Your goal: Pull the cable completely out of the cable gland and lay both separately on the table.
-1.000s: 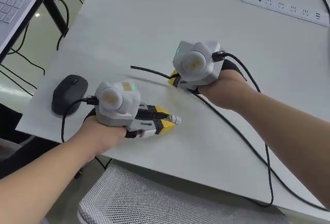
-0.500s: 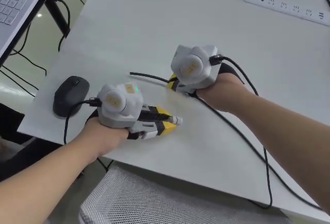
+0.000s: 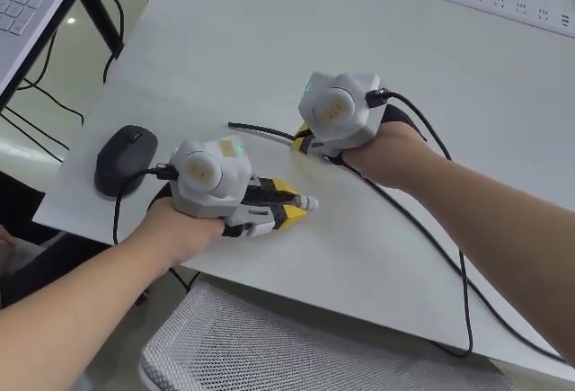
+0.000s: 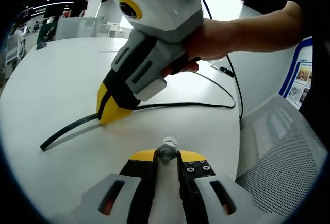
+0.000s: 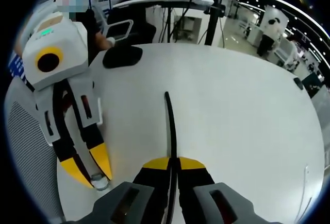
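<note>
On the desk (image 3: 269,31), head view: left gripper (image 3: 301,204) sits at 7 o'clock from right gripper (image 3: 299,144). Left gripper view: jaws clamp the cable gland (image 4: 167,148). Right gripper view: jaws pinch the cable (image 5: 170,126). Released near the edge, the cable gland could roll off.

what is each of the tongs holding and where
Left tongs pinch the cable gland by its sides; right tongs clamp the black cable short of its free end.

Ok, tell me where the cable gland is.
The cable gland is held by the left gripper, centre of the head view, right of the mouse, apart from the cable.
</note>
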The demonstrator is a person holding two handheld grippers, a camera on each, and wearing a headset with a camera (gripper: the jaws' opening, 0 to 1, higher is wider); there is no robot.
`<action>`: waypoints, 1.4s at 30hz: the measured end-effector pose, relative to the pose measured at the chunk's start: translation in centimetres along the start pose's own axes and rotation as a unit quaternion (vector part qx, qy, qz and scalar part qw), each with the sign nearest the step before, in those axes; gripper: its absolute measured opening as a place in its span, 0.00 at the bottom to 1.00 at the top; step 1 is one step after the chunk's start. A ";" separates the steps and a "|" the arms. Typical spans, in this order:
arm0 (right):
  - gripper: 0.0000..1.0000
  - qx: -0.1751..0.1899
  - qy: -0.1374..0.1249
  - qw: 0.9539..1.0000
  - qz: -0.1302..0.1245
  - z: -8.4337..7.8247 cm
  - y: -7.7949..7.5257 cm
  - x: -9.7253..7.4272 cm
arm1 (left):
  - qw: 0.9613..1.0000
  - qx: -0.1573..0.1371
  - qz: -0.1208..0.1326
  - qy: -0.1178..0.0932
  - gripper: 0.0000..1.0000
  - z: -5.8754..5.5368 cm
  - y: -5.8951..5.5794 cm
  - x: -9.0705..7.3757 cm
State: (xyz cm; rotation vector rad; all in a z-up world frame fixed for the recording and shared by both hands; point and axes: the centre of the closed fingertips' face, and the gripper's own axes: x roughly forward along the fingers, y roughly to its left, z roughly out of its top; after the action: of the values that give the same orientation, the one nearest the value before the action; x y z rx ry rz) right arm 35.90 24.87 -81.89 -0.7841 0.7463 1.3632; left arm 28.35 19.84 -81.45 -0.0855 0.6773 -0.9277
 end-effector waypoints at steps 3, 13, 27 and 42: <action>0.03 -0.002 0.000 1.000 -0.008 0.0 -0.2 -0.1 | 1.000 0.003 0.002 -0.002 0.16 0.2 0.0 -0.1; 0.08 0.005 0.003 1.000 -0.015 0.0 -0.4 -0.2 | 1.000 0.002 0.003 0.004 0.16 0.0 0.0 -0.2; 0.16 0.019 -0.023 0.999 -0.035 1.0 -0.9 -2.5 | 1.000 0.006 0.013 0.005 0.21 0.1 -0.1 -0.3; 0.36 0.076 -0.098 0.990 -0.067 1.1 -1.8 -9.9 | 0.999 0.001 0.041 -0.004 0.37 1.6 -0.6 -1.7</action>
State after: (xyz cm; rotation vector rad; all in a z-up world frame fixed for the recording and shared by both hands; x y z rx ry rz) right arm 36.98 20.35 -72.91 -0.5598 0.6228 1.2271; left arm 28.12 20.40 -79.15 -0.0584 0.6680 -0.8488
